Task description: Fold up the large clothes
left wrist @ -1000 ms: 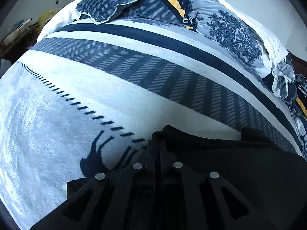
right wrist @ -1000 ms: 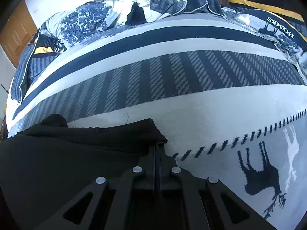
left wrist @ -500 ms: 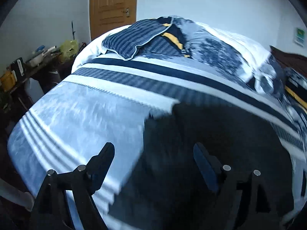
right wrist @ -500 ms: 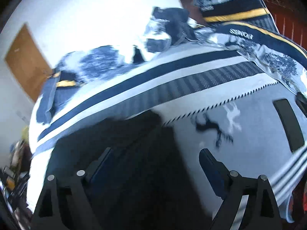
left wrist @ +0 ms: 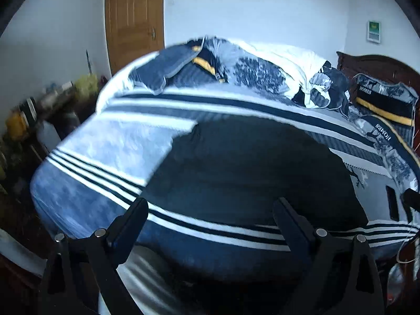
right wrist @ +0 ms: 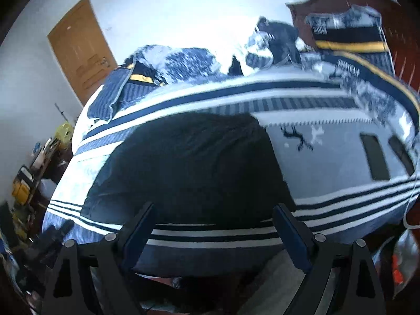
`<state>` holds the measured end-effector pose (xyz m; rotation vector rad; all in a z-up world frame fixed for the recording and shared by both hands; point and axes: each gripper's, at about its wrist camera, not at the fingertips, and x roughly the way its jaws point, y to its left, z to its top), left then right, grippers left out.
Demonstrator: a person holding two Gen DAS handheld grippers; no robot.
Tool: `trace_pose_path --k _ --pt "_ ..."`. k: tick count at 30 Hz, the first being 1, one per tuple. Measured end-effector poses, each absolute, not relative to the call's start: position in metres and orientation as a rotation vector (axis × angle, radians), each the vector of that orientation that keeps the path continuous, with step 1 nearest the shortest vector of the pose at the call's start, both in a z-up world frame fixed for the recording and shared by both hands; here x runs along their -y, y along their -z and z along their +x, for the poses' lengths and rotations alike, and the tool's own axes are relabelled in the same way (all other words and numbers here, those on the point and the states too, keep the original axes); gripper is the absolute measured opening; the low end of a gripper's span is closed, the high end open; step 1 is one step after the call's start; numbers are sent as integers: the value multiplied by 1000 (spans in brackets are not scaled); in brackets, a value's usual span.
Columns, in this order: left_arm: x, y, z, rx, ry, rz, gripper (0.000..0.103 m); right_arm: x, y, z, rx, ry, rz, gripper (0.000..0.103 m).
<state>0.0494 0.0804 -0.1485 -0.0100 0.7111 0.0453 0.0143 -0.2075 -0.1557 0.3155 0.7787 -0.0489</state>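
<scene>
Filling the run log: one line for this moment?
left tool: open, empty | right tool: open, empty | black garment: flat on bed

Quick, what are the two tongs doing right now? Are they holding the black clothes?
Left tongs: open, just opened wider, holding nothing; the black garment lies on the bed.
Right tongs: open, holding nothing.

left hand-held gripper (left wrist: 210, 207) | black fingers, round silver screws | right hand-held gripper (right wrist: 214, 214) | black, blue pads
</scene>
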Motion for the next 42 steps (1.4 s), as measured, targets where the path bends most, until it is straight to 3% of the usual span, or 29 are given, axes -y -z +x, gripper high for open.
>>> trace_pose_path --k 6,13,42 --pt "-69 84 19 -616 -61 28 96 194 97 -21 -677 12 300 91" --pt "-61 55 2 -601 -80 59 96 194 62 -50 -635 -46 369 91" --pt "-80 75 11 -693 -83 10 96 145 58 -29 -670 -55 239 91"
